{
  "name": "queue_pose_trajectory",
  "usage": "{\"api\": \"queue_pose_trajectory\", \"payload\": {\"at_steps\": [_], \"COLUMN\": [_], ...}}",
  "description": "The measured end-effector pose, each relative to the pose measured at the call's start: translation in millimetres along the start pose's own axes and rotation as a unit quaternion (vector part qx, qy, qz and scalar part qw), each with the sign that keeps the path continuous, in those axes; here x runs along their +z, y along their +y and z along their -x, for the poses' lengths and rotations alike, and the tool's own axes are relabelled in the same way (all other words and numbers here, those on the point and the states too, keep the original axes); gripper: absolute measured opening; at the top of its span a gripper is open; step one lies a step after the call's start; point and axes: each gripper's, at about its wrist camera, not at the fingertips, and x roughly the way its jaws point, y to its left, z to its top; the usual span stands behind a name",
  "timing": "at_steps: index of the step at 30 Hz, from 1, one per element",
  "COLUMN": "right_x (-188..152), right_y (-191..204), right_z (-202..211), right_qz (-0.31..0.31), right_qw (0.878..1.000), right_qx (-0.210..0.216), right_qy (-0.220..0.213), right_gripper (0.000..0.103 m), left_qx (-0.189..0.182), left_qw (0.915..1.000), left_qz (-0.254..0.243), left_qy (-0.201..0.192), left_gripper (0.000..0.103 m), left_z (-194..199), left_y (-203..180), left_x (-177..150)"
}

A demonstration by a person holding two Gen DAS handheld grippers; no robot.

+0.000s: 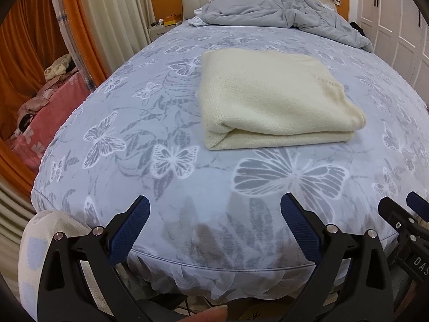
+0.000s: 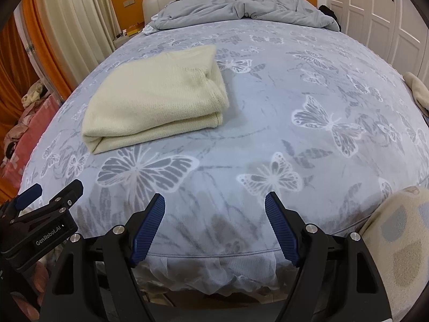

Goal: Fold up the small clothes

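A cream knitted garment (image 1: 270, 99) lies folded into a thick rectangle on the bed; in the right wrist view it lies to the left (image 2: 158, 96). My left gripper (image 1: 214, 204) is open and empty, held over the foot edge of the bed, well short of the garment. My right gripper (image 2: 214, 204) is also open and empty over the foot edge, to the right of the garment. The right gripper's tip shows at the right edge of the left wrist view (image 1: 402, 209), and the left gripper at the left edge of the right wrist view (image 2: 45, 196).
The bed has a blue-grey butterfly sheet (image 1: 161, 123). A crumpled grey duvet (image 1: 281, 10) lies by the headboard. Orange curtains and a pink cloth pile (image 1: 40, 123) are at the left, white wardrobe doors (image 2: 375, 13) at the right. Another cream item (image 2: 418, 91) lies at the bed's right edge.
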Motion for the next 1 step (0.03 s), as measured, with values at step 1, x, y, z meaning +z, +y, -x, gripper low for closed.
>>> {"api": "queue_pose_trajectory", "payload": {"at_steps": [1], "right_x": [-0.4], "right_y": [0.4], "right_z": [0.0], "right_qz": [0.0], "right_qw": [1.0], "right_qx": [-0.001], "right_qy": [0.0], "right_gripper": [0.075], "left_qx": [-0.001], "left_qw": [1.0], "left_qz": [-0.001], "left_qy": [0.001], "left_gripper": [0.096], "left_z": [-0.1], "left_y": [-0.4], "left_x": [0.0]}}
